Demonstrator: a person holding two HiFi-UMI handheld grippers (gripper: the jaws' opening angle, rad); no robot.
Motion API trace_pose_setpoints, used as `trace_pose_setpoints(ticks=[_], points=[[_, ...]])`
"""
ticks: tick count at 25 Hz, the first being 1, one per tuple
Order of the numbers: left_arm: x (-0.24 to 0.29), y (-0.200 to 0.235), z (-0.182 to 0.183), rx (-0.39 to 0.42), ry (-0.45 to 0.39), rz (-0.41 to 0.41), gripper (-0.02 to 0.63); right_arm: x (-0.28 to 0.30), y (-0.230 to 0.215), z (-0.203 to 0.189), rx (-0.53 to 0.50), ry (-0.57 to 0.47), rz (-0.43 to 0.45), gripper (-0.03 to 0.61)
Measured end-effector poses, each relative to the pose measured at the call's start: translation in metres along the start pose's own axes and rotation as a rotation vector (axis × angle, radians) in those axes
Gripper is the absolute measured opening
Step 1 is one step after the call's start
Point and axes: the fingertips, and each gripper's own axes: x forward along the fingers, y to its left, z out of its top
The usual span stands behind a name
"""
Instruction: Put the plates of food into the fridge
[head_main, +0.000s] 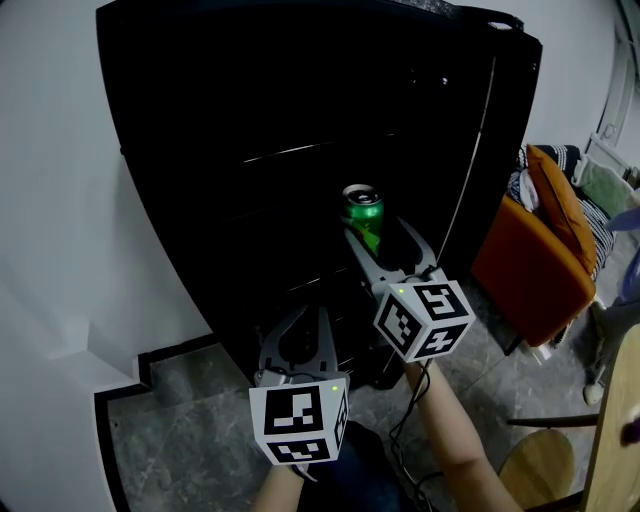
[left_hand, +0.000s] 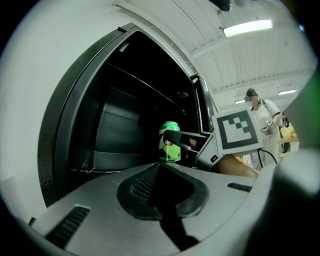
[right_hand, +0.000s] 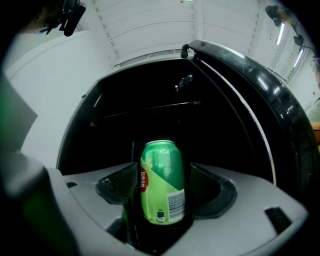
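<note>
Black fridge (head_main: 250, 120) at 12 o'clock against a white wall, door open, inside dark. Orange chair (head_main: 540, 260) at 3. My right gripper (head_main: 385, 238) is up at the fridge opening, fingers clamped on an upright green can (head_main: 363, 212). My left gripper (head_main: 310, 316) is at 6, low in front of the fridge, fingers closed tip to tip, holding nothing.

Green can (left_hand: 170, 145) before open black fridge (left_hand: 112, 117)
</note>
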Motion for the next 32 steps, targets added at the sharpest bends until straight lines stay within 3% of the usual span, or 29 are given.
trace_pose_setpoints(ticks=[6,7,9,32], points=[[-0.007,0.000,-0.005,0.002,-0.006,-0.002,0.008,-0.036,0.004,0.002,-0.005,-0.093,-0.017,0.298],[-0.008,0.000,-0.006,0.003,-0.005,-0.003,0.008,-0.038,0.005,0.000,-0.019,-0.095,-0.025,0.239],[-0.010,-0.001,-0.008,0.006,-0.002,-0.006,0.008,-0.038,0.001,-0.003,-0.056,-0.092,-0.068,0.014],[-0.022,0.019,-0.020,-0.010,0.007,0.031,0.008,-0.001,0.001,-0.024,-0.098,0.000,-0.070,0.011]])
